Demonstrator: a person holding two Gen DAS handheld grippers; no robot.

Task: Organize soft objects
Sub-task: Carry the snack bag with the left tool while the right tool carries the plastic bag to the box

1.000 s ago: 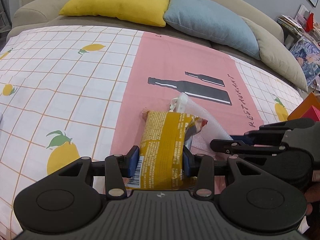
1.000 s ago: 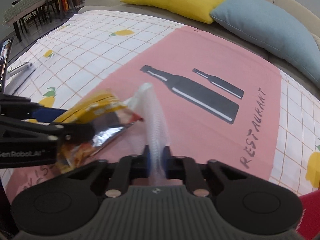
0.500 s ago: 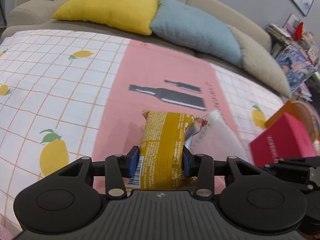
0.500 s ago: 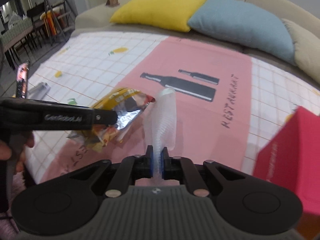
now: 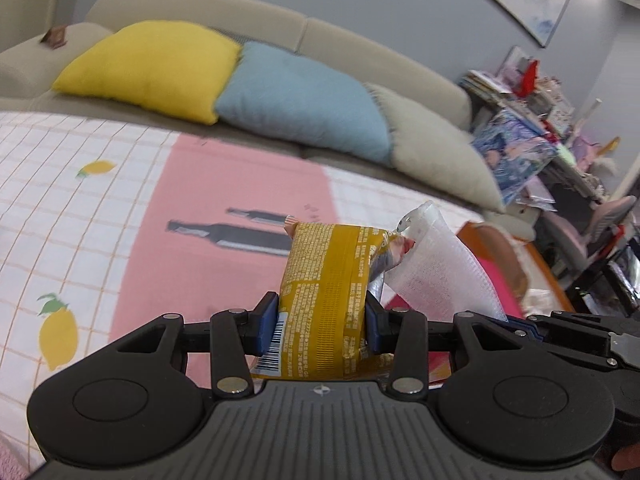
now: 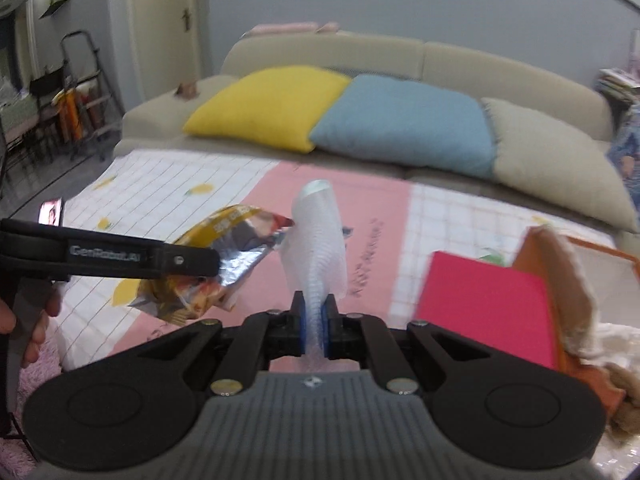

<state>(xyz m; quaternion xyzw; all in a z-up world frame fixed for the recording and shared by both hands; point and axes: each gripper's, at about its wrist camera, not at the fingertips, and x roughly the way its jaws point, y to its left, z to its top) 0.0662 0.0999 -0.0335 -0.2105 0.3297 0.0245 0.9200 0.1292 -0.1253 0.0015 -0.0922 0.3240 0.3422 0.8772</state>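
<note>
A yellow snack bag (image 5: 326, 292) is clamped between the blue pads of my left gripper (image 5: 322, 322) and held in the air above the pink and white tablecloth (image 5: 224, 184). In the right wrist view the same snack bag (image 6: 216, 264) hangs at the left, in the left gripper (image 6: 200, 268). My right gripper (image 6: 315, 330) is shut on a thin white mesh pouch (image 6: 318, 240) that stands up from its pads. The pouch (image 5: 436, 268) shows just right of the bag in the left wrist view.
A beige sofa (image 6: 420, 64) behind the table carries a yellow cushion (image 6: 268, 108), a blue cushion (image 6: 404, 124) and a beige cushion (image 6: 556, 160). A pink box (image 6: 484, 312) and an orange container (image 6: 560, 280) with fluffy things stand at the right. A cluttered shelf (image 5: 532, 120) lies far right.
Both grippers have risen from the tablecloth and swung right, each still holding its item. The sofa and wall now fill more of each view, and the pink box has come closer.
</note>
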